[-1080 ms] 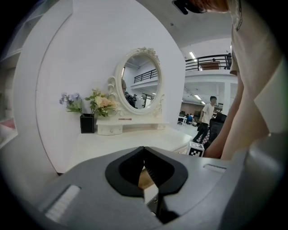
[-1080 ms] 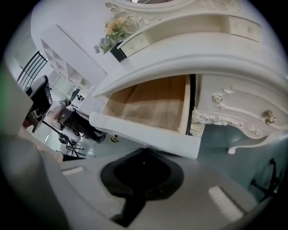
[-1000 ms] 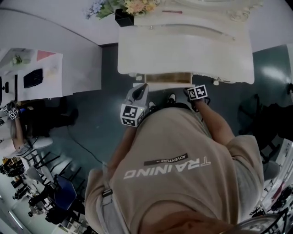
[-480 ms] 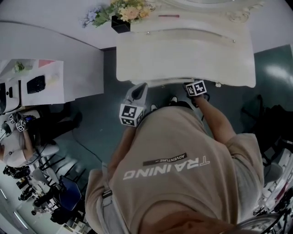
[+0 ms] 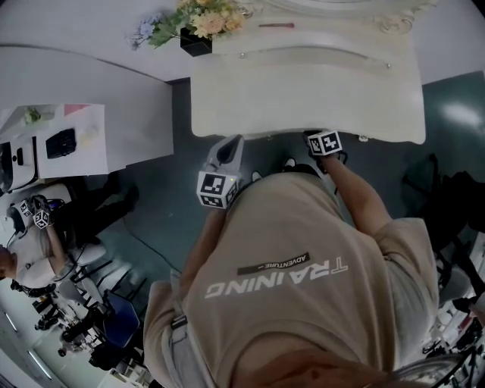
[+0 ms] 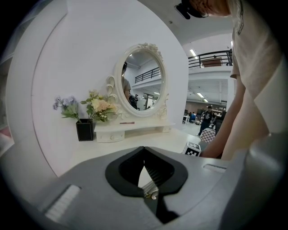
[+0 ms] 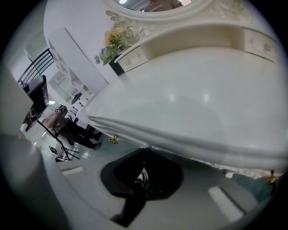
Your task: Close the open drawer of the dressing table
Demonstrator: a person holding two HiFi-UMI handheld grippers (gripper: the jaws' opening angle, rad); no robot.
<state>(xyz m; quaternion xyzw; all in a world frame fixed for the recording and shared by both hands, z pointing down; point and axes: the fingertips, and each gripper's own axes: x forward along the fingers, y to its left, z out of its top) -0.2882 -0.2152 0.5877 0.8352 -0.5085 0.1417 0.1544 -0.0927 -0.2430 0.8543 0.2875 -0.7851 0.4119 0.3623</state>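
Drawer (image 7: 130,144) now shut, just beyond tongs (image 6: 144,149) (image 7: 144,152)

Dark teal floor (image 5: 163,189), kinda glossy; white curved wall (image 6: 67,67); cluttered white desk (image 5: 87,144) off to the left. Blue chair (image 5: 114,318) lower left; strip lights (image 6: 194,52) and balcony railing (image 6: 211,57) overhead.

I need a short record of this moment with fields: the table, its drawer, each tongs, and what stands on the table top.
table: white dressing table, seen from above
drawer: none stands out past the front edge in the head view
left tongs: tips together, just before the table's front edge
right tongs: tips together, close below the front edge
on top: black vase with flowers at the back left; oval mirror behind
person: at the table's front, in a beige shirt
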